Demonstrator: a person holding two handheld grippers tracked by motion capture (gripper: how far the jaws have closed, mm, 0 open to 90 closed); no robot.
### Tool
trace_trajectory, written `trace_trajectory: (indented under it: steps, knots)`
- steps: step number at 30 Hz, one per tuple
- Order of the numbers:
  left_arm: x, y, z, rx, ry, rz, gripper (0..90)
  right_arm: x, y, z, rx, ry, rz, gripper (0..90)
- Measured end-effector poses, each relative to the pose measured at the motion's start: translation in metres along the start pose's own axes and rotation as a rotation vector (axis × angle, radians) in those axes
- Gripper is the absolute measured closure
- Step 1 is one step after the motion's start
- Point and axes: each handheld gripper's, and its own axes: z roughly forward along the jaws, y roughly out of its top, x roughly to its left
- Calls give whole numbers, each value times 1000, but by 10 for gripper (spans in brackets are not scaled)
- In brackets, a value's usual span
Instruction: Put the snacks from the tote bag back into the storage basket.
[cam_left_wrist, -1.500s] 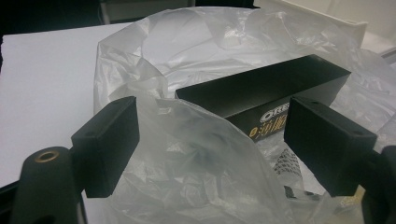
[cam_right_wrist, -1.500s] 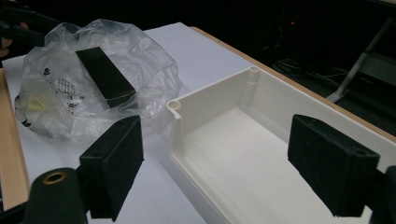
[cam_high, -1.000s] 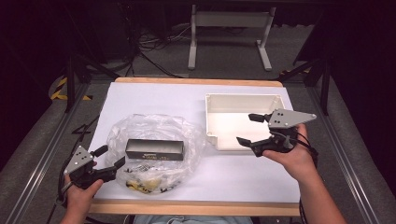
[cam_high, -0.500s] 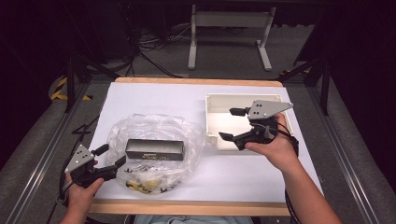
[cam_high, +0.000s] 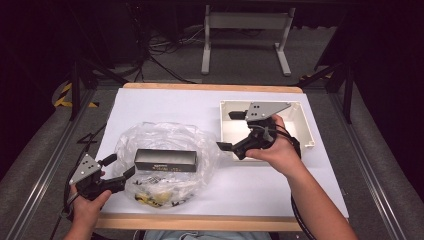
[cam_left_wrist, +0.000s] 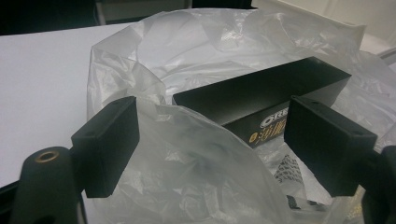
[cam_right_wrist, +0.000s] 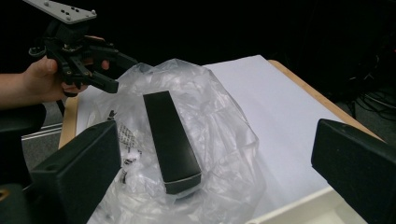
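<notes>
- Lying inside the clear plastic bag, the black box sat left of the white tray.
- The left gripper stood open at the bag's left edge, gripping nothing.
- The right gripper, its jaws having just widened, hovered empty between bag and tray.

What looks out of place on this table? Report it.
Nothing is spilled or damaged. The black box lies on the crumpled clear plastic bag with small packets beside it, and the white tray sits square and looks empty.
</notes>
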Motion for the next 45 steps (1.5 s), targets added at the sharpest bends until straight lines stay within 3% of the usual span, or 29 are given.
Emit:
trace_trajectory:
  steps: [4, 9, 23, 35, 37, 45]
  knots:
    - [0, 0, 0, -2, -1, -1, 191, 3, 6, 14, 3, 20, -17, 66]
    - [0, 0, -1, -5, -3, -4, 191, 5, 10, 34, 32, 13, -55, 89]
    - [1, 1, -1, -13, -7, 0, 191, 4, 9, 79, 78, 9, -77, 109]
    - [1, 1, -2, -15, -8, 0, 191, 15, -8, 120, 104, 97, -62, 126]
    - [1, 1, -1, -13, -7, 1, 191, 18, -11, 128, 126, 133, -78, 166]
    - [1, 1, -2, -17, -11, 2, 191, 23, -22, 157, 188, 184, -94, 180]
